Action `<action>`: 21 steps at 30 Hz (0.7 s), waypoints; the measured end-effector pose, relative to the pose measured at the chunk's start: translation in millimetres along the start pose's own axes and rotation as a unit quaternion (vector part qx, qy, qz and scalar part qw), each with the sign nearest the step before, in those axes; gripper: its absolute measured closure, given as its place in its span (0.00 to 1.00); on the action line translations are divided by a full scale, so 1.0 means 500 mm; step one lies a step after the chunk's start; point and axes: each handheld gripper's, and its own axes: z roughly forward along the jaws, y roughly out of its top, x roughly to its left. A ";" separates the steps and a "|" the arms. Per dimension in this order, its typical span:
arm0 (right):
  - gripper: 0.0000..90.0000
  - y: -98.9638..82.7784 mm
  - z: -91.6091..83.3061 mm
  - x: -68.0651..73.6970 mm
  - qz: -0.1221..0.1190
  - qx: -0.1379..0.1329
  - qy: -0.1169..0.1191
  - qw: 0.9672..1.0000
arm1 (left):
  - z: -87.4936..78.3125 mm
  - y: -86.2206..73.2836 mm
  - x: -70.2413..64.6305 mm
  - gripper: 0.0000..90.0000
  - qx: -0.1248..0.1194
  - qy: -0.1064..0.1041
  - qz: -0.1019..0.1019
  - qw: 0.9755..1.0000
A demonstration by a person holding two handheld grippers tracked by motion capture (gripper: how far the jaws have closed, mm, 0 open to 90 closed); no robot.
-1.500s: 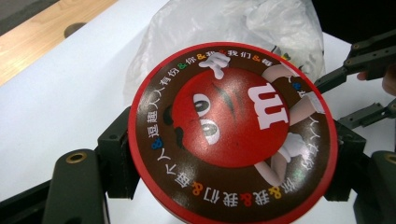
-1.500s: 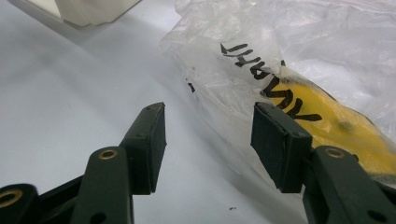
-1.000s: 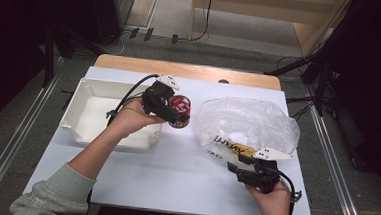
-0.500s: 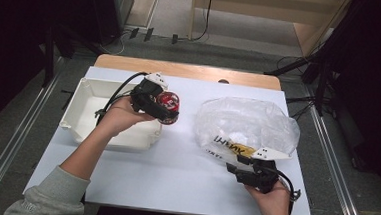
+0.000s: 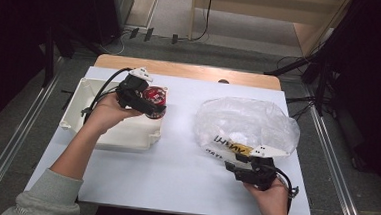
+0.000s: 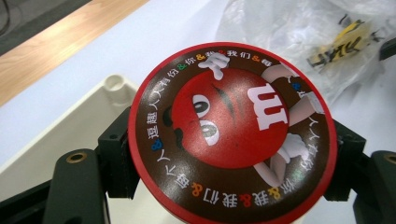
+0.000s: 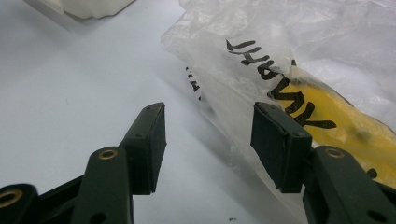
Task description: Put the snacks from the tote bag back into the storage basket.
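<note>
A round red and brown candy tin (image 5: 154,97) with a cartoon face on its lid (image 6: 233,126) hangs above the right end of the white bin (image 5: 81,103). My left gripper (image 5: 146,99) is shut on it, one jaw on each side of the rim. A crumpled clear plastic bag (image 5: 247,123) with black lettering and a yellow patch (image 7: 345,123) lies at the table's right. My right gripper (image 5: 236,163) stands open at the bag's near edge (image 7: 219,107), low over the table, with nothing between its fingers (image 7: 149,144).
The white rectangular bin sits at the table's left on the white tabletop (image 5: 174,171). A strip of wooden table edge (image 5: 190,71) runs along the back. Cables and dark stands lie on the floor beyond the table.
My left gripper has carried the candy tin leftward, from over the table beside the bin to above the bin's right end. The right gripper has stayed put.
</note>
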 end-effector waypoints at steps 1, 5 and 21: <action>0.51 0.001 0.000 0.000 0.000 0.001 0.001 1.000 | -0.002 -0.003 0.003 0.29 -0.001 0.003 -0.002 1.000; 0.51 0.004 0.003 -0.001 -0.001 0.000 0.003 1.000 | -0.010 -0.015 0.020 0.29 0.003 0.018 -0.009 1.000; 0.51 0.007 0.007 0.001 -0.005 0.004 0.006 1.000 | 0.019 -0.057 0.080 0.29 0.007 0.042 -0.032 0.999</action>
